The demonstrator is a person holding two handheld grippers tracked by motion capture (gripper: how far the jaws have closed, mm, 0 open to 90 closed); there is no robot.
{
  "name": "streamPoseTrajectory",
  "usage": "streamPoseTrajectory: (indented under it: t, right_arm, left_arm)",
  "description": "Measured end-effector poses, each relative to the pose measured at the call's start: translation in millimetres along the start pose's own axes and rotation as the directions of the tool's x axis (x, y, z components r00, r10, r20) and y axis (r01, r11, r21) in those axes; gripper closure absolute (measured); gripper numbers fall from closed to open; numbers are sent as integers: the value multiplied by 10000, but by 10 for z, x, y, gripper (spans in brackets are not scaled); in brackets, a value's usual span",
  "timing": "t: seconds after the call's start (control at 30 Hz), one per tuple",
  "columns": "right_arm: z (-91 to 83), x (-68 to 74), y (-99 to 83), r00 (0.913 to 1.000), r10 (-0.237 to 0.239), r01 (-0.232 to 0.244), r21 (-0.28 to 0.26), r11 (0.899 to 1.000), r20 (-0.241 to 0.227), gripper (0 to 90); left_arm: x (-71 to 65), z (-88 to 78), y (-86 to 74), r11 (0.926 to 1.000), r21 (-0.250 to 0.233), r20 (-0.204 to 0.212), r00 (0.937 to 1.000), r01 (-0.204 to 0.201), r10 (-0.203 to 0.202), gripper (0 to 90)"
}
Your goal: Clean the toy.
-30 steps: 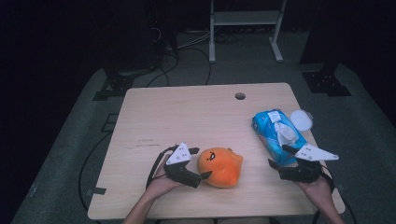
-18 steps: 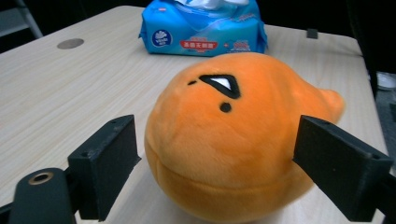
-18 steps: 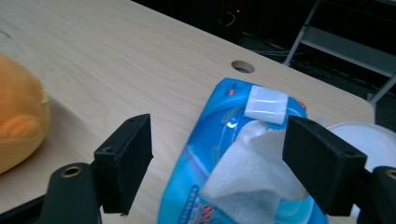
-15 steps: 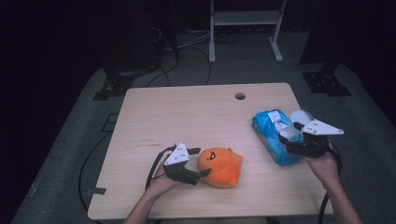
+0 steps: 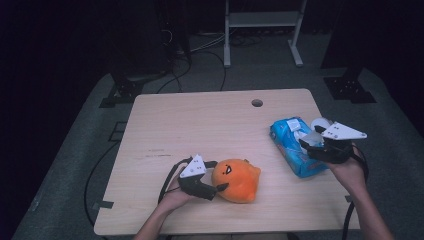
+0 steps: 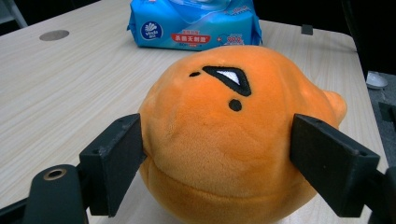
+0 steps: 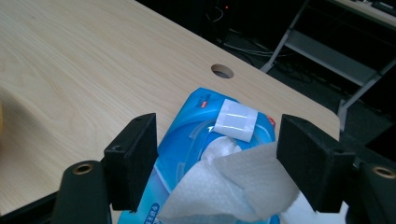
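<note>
Table (image 5: 200, 125) of pale wood carried a blue wipes pack (image 5: 292, 145) at its right and a round orange plush (image 5: 237, 179), with black stitched eyes, at its near middle. Left gripper (image 5: 216, 189) clamped the plush. Right gripper (image 5: 306, 146), jaws apart and just closing, straddled a white wipe (image 7: 233, 186) above the pack.

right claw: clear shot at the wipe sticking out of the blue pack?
Probably yes. The right claw hangs open just above the blue pack, and the wipe sticks up between its jaws, with nothing in between. The pads don't yet press on it.
</note>
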State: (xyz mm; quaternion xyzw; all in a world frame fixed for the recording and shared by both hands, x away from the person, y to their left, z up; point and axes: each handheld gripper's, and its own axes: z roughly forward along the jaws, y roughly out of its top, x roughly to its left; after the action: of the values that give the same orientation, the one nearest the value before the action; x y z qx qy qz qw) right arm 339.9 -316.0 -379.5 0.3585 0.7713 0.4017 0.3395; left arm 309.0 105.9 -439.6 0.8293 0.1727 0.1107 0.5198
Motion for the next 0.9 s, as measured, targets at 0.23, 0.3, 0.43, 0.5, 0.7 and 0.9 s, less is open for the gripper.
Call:
streamPoseTrajectory:
  t: [0.23,0.3,0.43,0.5,0.7,0.9]
  right_arm:
    - [-90,-52,66,10000,12,-10,-229,9997,95,268]
    - [-101,-68,75,10000,23,-21,-313,9995,50,268]
    - [-27,-135,51,9998,188,-188,59,9998,-89,299]
    - [4,-149,35,9996,252,-250,176,9995,-121,306]
    - [229,-126,-69,9974,267,-198,1019,9946,-671,391]
    - [377,-73,-198,9962,224,-79,1685,9857,-840,493]
  left_arm:
    - [21,10,-11,9998,44,117,9997,206,-206,170]
    - [24,19,-14,9996,-8,153,9995,283,-283,168]
    - [21,24,-14,9996,15,177,9995,271,-271,164]
    - [17,22,-13,9997,34,163,9996,247,-248,164]
    - [25,33,-20,9993,87,262,9990,358,-360,155]
    - [20,34,-28,9993,103,291,9989,365,-368,151]
